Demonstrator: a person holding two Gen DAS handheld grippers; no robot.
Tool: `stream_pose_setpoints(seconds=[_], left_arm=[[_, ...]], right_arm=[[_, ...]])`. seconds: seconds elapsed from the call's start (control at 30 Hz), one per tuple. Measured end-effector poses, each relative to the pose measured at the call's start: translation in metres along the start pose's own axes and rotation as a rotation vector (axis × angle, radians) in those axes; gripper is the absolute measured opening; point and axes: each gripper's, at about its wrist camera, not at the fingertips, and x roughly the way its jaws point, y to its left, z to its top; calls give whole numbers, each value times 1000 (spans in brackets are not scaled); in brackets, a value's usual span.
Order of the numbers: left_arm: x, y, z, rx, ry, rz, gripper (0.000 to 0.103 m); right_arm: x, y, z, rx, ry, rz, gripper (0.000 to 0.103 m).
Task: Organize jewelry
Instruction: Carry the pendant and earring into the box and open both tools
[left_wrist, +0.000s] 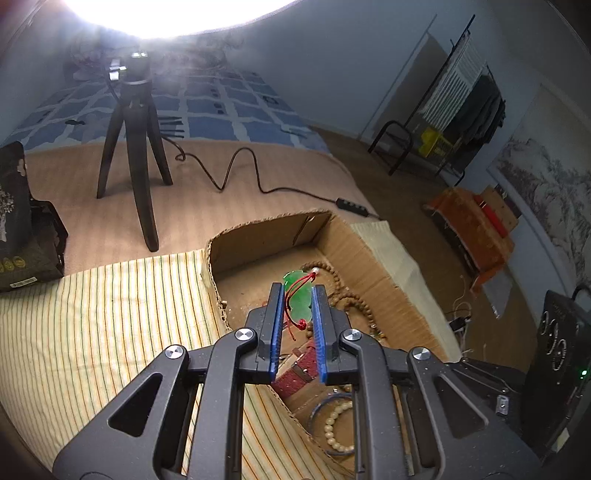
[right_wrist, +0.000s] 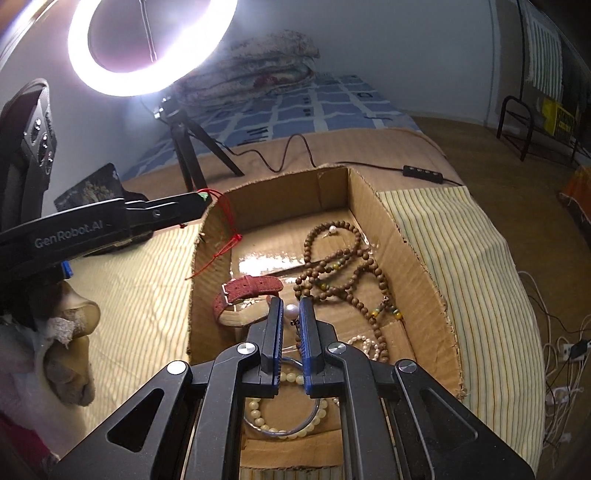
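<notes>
Green pendant (left_wrist: 298, 295) w/ red cord (left_wrist: 291, 314) pinched in left gripper (left_wrist: 297, 291), over cardboard box (right_wrist: 410, 236) left wall. Right gripper (right_wrist: 291, 306) fingers clamp a pearl (right_wrist: 291, 311) mid-box, brown beads (right_wrist: 343, 266) just beside; far end bare.

Bed with a striped cloth

On the bed (right_wrist: 369, 147) lie a striped cloth (right_wrist: 461, 236), centre a cardboard box (right_wrist: 406, 258), upper left a tripod (right_wrist: 192, 155) and its cable (right_wrist: 295, 147).

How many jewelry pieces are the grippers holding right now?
2. The green jade pendant sits between the left gripper fingers; a pearl sits between the right gripper fingers, above the cardboard box.
</notes>
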Motion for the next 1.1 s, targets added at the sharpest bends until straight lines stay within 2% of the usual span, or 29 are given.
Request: stream_pose_setpoints(seconds=[0.4,0.43,0.47,0.5,0.53,0.83,1.1], left_arm=[[11,10,1,-32,26,43,15],[11,10,1,-34,27,45,20],[12,10,2,-35,25,46,32],[10,9,2,-36,17,49,39],[9,9,2,-36,11,50,39],[1,6,3,-26,1,59,39],[-24,1,6,-8,-29,67,39]], right_arm=[[14,-4,-2,4,36,-36,8],[14,-4,-2,4,38,-41,17],[15,-4,-2,5,42,-46,31],[15,-4,-2,7,42,-48,37],[15,-5,-2,8,39,-51,43],[13,-4,-1,5,51,-75,45],[-2,6,3,-15,26,-80,45]])
